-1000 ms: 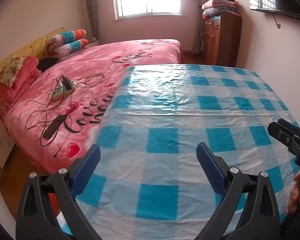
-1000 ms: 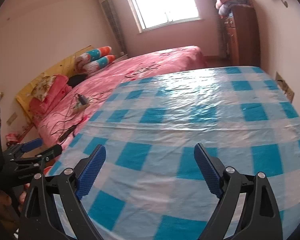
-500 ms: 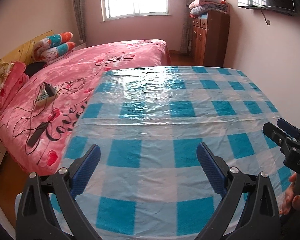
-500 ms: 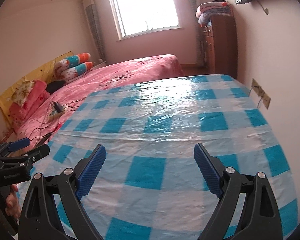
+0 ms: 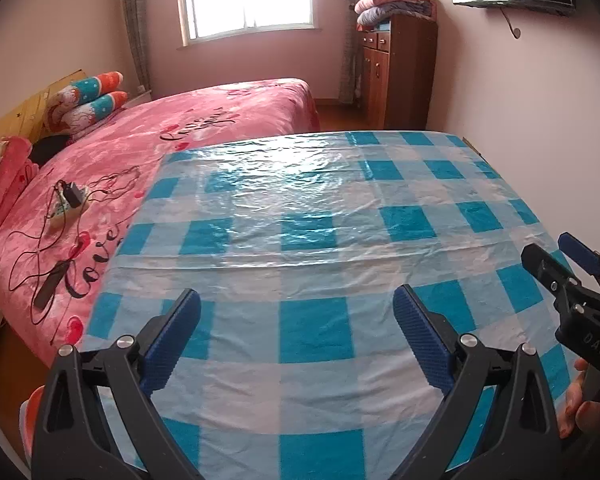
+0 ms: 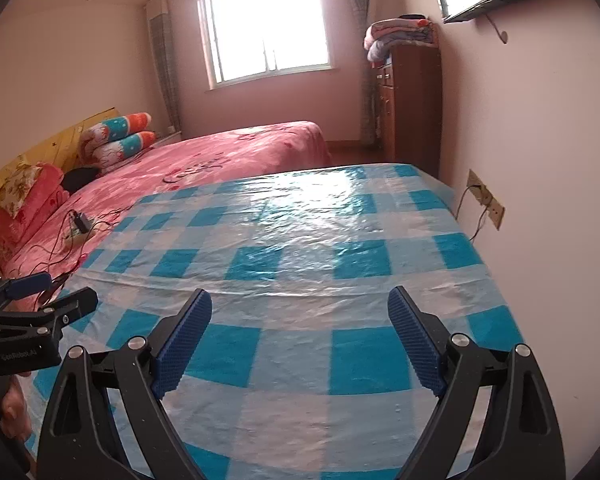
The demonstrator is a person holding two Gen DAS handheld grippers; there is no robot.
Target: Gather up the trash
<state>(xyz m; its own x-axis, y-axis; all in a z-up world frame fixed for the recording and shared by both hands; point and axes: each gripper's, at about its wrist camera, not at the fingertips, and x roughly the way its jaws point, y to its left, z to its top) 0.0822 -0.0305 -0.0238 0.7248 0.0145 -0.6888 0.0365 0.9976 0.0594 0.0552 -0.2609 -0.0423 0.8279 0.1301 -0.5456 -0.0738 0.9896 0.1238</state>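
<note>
While both hover over the near edge of the desk (image 5: 316, 216) with its blue-and-white checked plastic cover, the left tongs (image 5: 296, 304) and right tongs (image 6: 300, 306) stand spread wide, pinching nothing. No trash shows on the cover. Left of the desk, a pink bed (image 5: 204, 128) carries a power strip (image 5: 66, 204) and tangled cables.
</note>
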